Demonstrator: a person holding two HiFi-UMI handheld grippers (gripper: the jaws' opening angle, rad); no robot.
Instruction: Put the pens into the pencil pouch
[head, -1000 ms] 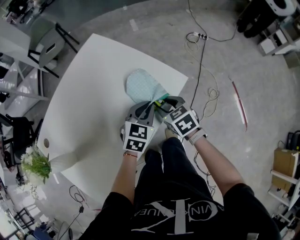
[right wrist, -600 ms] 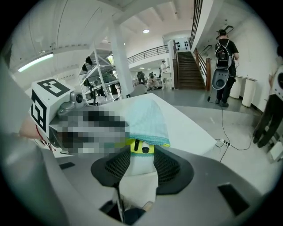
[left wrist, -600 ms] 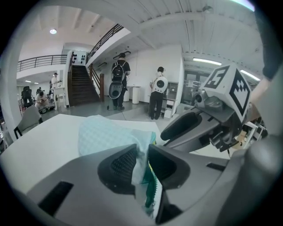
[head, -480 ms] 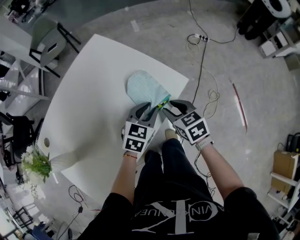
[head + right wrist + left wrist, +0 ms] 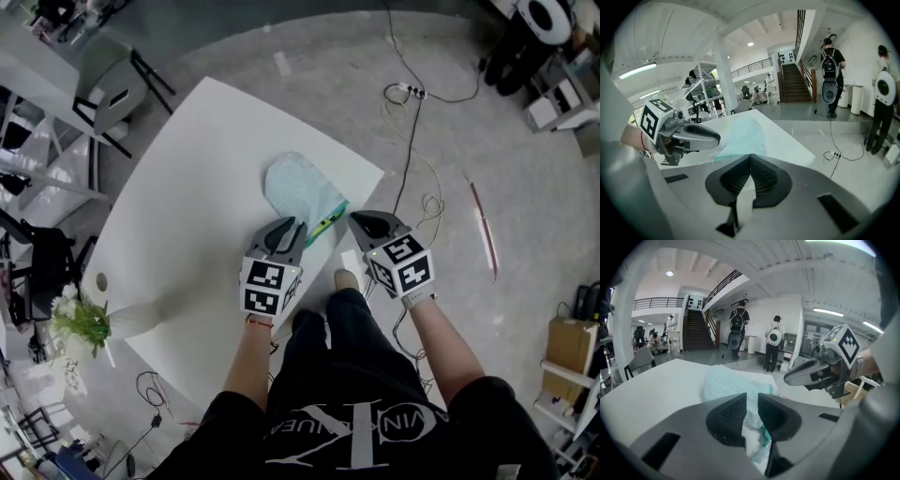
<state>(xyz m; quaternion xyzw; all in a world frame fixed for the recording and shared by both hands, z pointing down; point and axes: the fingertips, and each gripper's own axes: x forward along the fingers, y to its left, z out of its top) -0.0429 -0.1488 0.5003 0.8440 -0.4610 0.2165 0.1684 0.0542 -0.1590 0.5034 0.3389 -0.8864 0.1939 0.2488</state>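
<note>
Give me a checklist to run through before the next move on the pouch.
1. Hold by left gripper on pouch: cannot tell. Fabric sits between its jaws, which have just been closing, but whether they press on it is unclear.
2. Is right gripper free: ok. Its jaws are shut with nothing between.
3. Is right gripper clear of pouch: ok. It hangs apart, beside the table edge.
4. Are all pens inside: cannot tell. Only a green-yellow strip shows at the mouth, pen or trim.
5. Is pouch lying on table: ok.
</note>
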